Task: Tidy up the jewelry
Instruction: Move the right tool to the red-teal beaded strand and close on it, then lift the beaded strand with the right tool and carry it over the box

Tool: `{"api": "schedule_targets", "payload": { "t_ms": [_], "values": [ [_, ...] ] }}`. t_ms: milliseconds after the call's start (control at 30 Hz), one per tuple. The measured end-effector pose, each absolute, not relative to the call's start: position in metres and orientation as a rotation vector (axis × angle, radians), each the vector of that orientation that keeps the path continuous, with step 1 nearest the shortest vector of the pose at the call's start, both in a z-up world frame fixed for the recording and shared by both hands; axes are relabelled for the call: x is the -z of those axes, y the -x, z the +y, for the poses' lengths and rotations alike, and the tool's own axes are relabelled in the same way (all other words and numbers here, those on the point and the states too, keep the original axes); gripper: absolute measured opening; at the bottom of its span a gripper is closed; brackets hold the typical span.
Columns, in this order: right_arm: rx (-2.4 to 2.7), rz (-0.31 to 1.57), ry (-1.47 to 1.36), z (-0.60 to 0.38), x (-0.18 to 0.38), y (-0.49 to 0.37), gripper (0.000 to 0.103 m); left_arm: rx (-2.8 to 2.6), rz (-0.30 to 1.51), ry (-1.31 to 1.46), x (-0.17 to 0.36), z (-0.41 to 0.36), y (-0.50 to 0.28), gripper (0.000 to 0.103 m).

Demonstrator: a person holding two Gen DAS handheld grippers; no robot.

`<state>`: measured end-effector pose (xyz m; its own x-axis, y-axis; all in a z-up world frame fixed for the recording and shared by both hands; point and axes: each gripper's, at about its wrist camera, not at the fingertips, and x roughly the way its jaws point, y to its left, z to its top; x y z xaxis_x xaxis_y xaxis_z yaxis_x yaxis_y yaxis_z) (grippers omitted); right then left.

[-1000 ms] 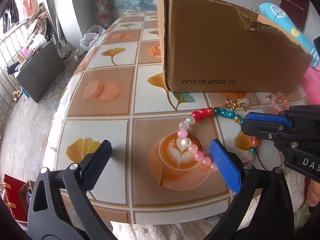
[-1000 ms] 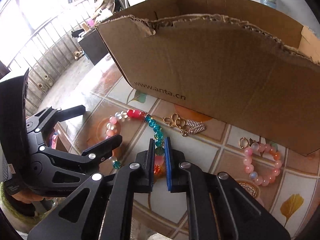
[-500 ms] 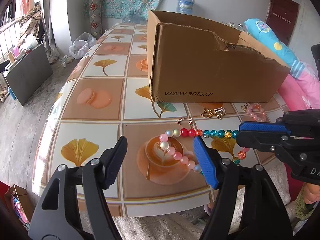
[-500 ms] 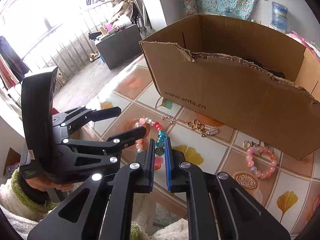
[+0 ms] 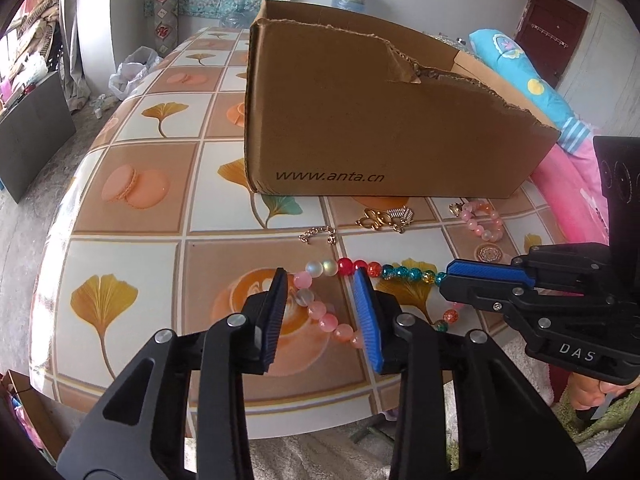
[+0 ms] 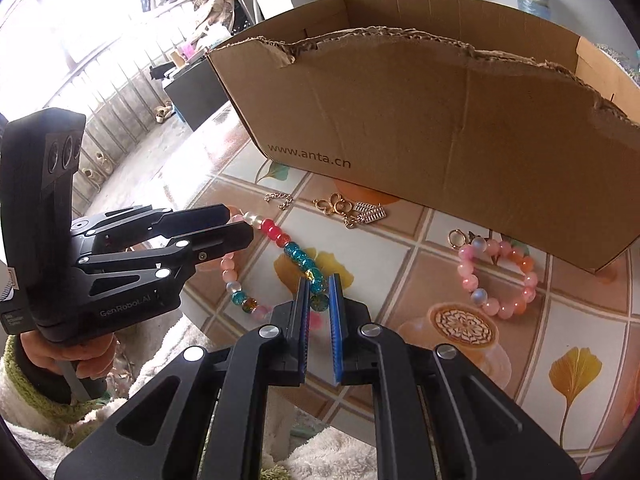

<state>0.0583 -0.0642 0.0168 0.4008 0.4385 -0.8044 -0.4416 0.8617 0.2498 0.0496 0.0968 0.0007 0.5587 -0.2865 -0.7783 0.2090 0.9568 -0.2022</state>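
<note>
A multicoloured bead bracelet (image 5: 404, 273) (image 6: 298, 254) is stretched over the tiled tablecloth in front of a cardboard box (image 5: 380, 120) (image 6: 440, 120). My right gripper (image 6: 319, 280) (image 5: 448, 284) is shut on its teal and amber beads. My left gripper (image 5: 320, 272) (image 6: 238, 224) straddles the pink end of the same strand. Its jaws are closing, with the pink beads between them and a gap still showing. A pink bracelet (image 5: 482, 224) (image 6: 469, 280) lies by the box's right corner. A gold charm (image 5: 376, 218) (image 6: 332, 205) and a short chain (image 5: 318, 234) (image 6: 278, 199) lie near the box front.
The table (image 5: 132, 240) drops off just below both grippers, with fluffy white fabric under its edge. A silver charm (image 6: 370, 212) lies next to the gold one. A person's hand (image 6: 52, 364) holds the left gripper. Pink and blue bedding (image 5: 560, 184) lies right of the box.
The left jaws have narrowed from wide open to a close straddle of the pink beads. The right gripper stays shut on the strand, whose coloured part now runs straighter towards it.
</note>
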Motion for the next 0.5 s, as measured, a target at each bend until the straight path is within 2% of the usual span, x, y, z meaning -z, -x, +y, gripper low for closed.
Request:
{"api": "schedule_targets", "payload": {
  "t_ms": [133, 200, 433, 500],
  "values": [
    [-0.559, 1.024, -0.018, -0.0672, -0.013, -0.061, 0.01, 0.278, 0.942, 0.082, 0.0016, 0.0951, -0.051, 0.027],
    [-0.561, 1.027, -0.025, -0.0704, -0.0131, -0.0609, 0.01, 0.287, 0.951, 0.088, 0.0017, 0.0943, -0.0519, 0.018],
    [-0.569, 1.032, -0.037, -0.0746, -0.0112, -0.0651, 0.01, 0.272, 0.968, 0.075, 0.0011, 0.0896, -0.0554, 0.018],
    [-0.572, 1.034, -0.041, -0.0737, -0.0109, -0.0662, 0.01, 0.287, 0.969, 0.077, 0.001, 0.0881, -0.058, 0.024]
  ]
}}
